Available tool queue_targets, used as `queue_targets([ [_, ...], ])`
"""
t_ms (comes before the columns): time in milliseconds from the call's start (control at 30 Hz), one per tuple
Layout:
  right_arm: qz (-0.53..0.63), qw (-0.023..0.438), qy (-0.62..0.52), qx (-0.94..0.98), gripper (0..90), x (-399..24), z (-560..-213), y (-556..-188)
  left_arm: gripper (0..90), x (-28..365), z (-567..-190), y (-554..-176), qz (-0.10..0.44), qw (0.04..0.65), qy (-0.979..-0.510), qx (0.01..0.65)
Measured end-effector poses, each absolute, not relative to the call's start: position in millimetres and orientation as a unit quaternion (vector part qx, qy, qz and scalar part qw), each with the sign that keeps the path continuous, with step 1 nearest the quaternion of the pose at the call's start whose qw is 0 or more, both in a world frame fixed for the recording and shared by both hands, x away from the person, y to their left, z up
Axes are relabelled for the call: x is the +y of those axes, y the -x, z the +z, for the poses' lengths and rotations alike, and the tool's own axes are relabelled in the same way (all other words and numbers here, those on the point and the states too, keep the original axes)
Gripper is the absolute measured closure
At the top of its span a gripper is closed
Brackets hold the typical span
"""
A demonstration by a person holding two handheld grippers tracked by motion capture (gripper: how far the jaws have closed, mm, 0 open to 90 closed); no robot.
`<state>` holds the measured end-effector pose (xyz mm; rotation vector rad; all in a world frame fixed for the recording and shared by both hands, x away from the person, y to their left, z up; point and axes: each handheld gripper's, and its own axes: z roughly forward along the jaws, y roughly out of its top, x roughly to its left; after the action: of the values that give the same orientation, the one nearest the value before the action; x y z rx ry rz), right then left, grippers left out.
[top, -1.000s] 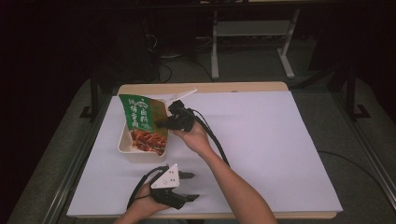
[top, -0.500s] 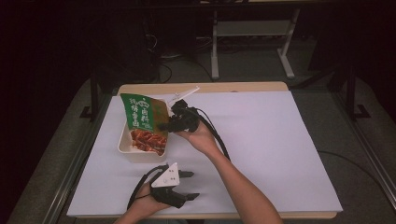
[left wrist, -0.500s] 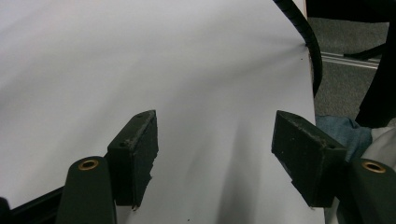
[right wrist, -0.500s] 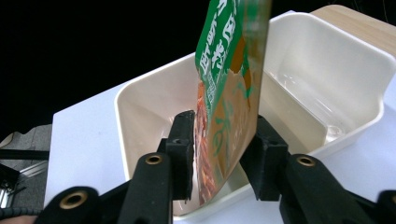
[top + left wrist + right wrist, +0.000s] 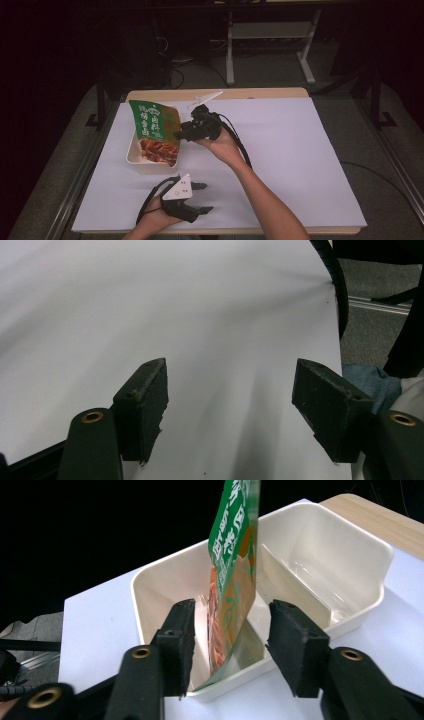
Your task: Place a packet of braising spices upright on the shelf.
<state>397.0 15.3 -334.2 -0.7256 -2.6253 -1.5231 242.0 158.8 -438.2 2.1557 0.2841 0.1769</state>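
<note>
A green and orange snack packet (image 5: 150,127) stands on edge inside a cream plastic tray (image 5: 132,155) at the table's left centre. My right gripper (image 5: 181,135) reaches in from the right at the tray's near rim. In the right gripper view the packet (image 5: 232,555) hangs edge-on between the jaws. The right gripper (image 5: 230,640) is open, with a gap on each side of the packet. The tray (image 5: 350,545) has a slanted inner divider (image 5: 295,585). My left gripper (image 5: 204,197) rests near the front edge, open (image 5: 230,405) over bare white sheet.
A thin white strip (image 5: 207,97) lies by the table's wooden back edge. A black cable (image 5: 240,145) trails from the right gripper along the forearm. White sheet (image 5: 300,150) covers the table to the right. The table's right edge (image 5: 335,315) is near the left gripper.
My right gripper has drifted slightly right, and the packet's top has shifted a little with it. The left gripper has not moved.
</note>
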Motion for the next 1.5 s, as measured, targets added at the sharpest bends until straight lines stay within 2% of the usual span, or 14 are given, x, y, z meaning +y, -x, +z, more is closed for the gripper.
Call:
queue_targets([
  [333,-0.498,0.020,0.238,-0.834,42.7,-3,-332,-397,29.1,159,-439,-242,0.069,0.461,-0.877,0.118],
  [1033,-0.503,0.028,0.232,-0.832,37.1,-20,-330,-392,29.0,164,-438,-243,0.069,0.465,-0.874,0.127],
  [1500,-0.497,0.014,0.247,-0.832,33.0,-46,-333,-386,28.9,163,-439,-243,0.068,0.465,-0.873,0.128],
])
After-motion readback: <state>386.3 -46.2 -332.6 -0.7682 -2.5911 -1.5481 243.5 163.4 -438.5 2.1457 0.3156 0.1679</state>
